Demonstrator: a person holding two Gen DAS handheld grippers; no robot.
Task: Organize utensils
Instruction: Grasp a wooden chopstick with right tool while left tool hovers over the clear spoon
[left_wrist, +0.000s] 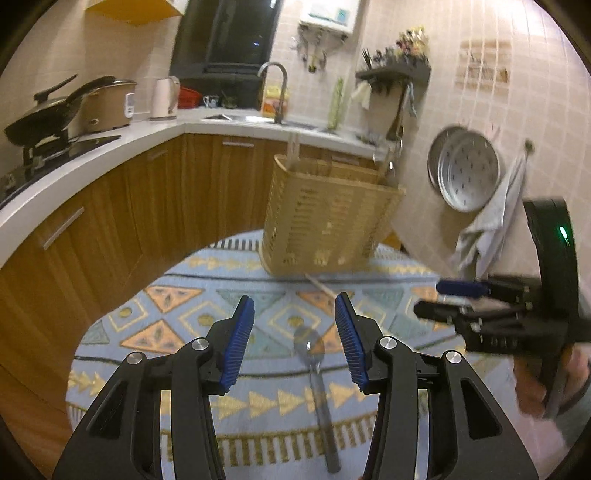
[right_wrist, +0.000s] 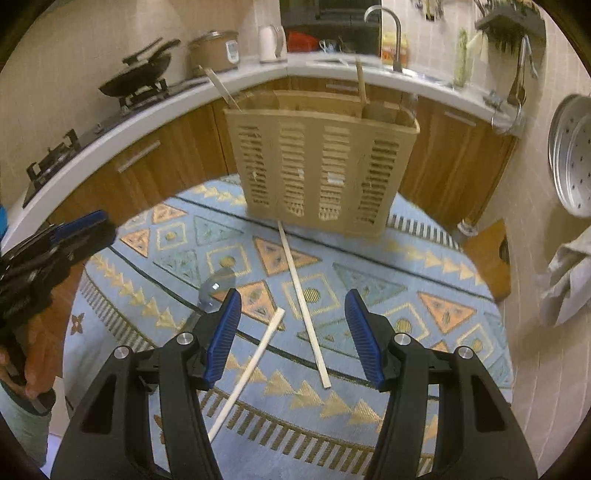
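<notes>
Left gripper (left_wrist: 294, 341) open above spoon (left_wrist: 317, 373): rigid, slick metal, grab mid-handle. Right gripper (right_wrist: 291, 334) open over chopsticks (right_wrist: 303, 302): light, thin, roll-prone.

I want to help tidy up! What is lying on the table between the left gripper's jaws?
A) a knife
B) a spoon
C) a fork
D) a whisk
B: the left wrist view shows a metal spoon lying on the patterned tablecloth between the open jaws.
</notes>
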